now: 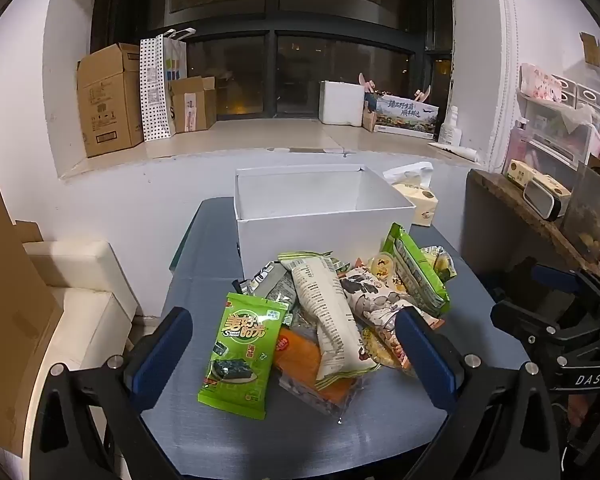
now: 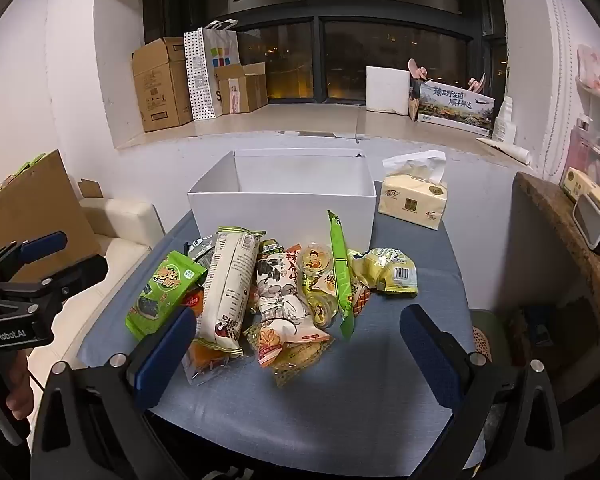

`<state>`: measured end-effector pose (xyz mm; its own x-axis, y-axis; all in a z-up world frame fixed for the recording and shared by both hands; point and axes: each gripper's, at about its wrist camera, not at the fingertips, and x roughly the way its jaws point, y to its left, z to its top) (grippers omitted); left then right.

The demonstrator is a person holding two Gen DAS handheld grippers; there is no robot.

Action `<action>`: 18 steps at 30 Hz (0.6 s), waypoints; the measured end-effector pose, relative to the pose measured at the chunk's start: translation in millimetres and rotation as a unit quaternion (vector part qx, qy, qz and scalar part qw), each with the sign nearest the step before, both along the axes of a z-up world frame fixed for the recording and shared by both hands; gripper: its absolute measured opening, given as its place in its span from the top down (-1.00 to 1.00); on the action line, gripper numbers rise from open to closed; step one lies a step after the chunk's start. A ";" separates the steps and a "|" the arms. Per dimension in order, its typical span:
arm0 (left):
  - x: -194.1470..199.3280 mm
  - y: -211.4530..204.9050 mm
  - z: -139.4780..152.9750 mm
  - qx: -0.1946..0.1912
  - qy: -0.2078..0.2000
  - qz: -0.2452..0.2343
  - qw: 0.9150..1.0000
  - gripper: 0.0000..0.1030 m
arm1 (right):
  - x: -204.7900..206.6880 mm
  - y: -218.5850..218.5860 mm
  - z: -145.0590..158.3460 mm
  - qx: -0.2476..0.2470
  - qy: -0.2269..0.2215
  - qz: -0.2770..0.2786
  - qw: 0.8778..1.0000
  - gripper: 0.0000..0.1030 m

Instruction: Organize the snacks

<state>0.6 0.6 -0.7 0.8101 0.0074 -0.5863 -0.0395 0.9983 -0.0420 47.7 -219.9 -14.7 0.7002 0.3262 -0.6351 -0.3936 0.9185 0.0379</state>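
Small blue-grey counter (image 2: pixel 380 360) sat against a white wall under a dark window, its sill lined with cardboard boxes (image 2: pixel 160 84) and a polka-dot bag (image 2: pixel 198 76). The snack pile (image 2: pixel 276 292) lay mid-counter, with the empty white box (image 2: pixel 284 196) right behind it at 12 o'clock and a tissue pack (image 2: pixel 414 198) at 1. Both the left claw (image 1: pixel 296 340) and right claw (image 2: pixel 300 340) were spread wide, holding nothing. The other handle read "GenRobot.AI".
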 end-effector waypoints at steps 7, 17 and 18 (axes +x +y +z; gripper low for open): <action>2.5 -0.4 -2.4 0.003 0.001 0.001 1.000 -1.00 | -0.4 -0.4 0.0 0.002 -0.001 -0.001 1.000 -1.00; 0.0 -1.3 -2.0 -0.005 0.005 -0.002 1.000 -1.00 | -1.0 -0.8 0.0 0.002 -0.001 -0.002 1.000 -1.00; 0.3 -1.4 -2.2 -0.006 0.005 -0.002 1.000 -1.00 | -0.4 -0.9 -0.3 0.002 -0.001 -0.002 1.000 -1.00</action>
